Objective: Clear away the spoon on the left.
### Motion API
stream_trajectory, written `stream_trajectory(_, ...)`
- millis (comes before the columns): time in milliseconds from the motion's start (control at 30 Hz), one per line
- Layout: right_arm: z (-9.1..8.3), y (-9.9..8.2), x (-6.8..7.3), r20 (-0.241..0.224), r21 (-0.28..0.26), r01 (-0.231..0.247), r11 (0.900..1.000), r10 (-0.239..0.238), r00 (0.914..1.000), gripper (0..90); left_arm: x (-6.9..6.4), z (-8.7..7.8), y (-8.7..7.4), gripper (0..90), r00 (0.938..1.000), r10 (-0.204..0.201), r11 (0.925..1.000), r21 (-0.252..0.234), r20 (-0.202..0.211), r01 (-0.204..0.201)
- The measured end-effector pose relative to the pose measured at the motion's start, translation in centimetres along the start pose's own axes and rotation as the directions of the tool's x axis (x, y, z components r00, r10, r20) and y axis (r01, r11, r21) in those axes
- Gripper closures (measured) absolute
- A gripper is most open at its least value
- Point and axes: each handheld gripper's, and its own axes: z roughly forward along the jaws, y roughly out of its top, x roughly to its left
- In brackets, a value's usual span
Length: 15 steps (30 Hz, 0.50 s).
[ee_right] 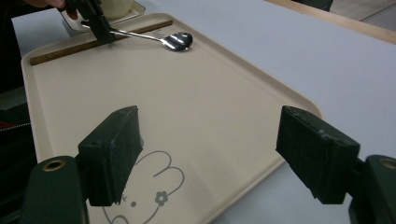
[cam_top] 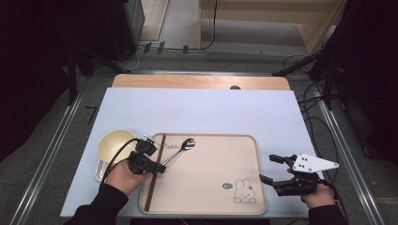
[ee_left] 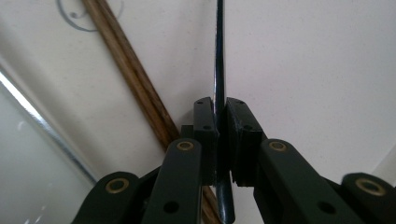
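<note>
Surface: pale blue table (cam_top: 197,110) fills mid-frame, dark floor around it.
Bowl: cream bowl (cam_top: 112,143) at left.
Left gripper (cam_top: 157,165): lower left, clenched on the spoon (cam_top: 180,149) handle, though the pads may be easing.
Chopsticks (cam_top: 154,173): along the tray's left edge.
Tray (cam_top: 211,187): centre, rabbit print.
Right gripper (cam_top: 270,169): lower right, jaws wide, holding nothing.

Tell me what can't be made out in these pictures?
- Spoon handle end: in the high view the left gripper covers it.
- Spoon bowl: cut off by the top edge of the left gripper view.
- Bowl contents: too small in the high view.
- Round mark by the tray's rabbit drawing: too small to read.
</note>
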Motion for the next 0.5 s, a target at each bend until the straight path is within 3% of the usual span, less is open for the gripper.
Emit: stream_trajectory(500,0.03,0.01,0.01,-0.003,0.002,0.002,1.0000,-0.002,1.0000,22.4,-0.54,0.41,-0.12,81.0,0.9997,0.018,0.9998,0.011,-0.014,-0.018)
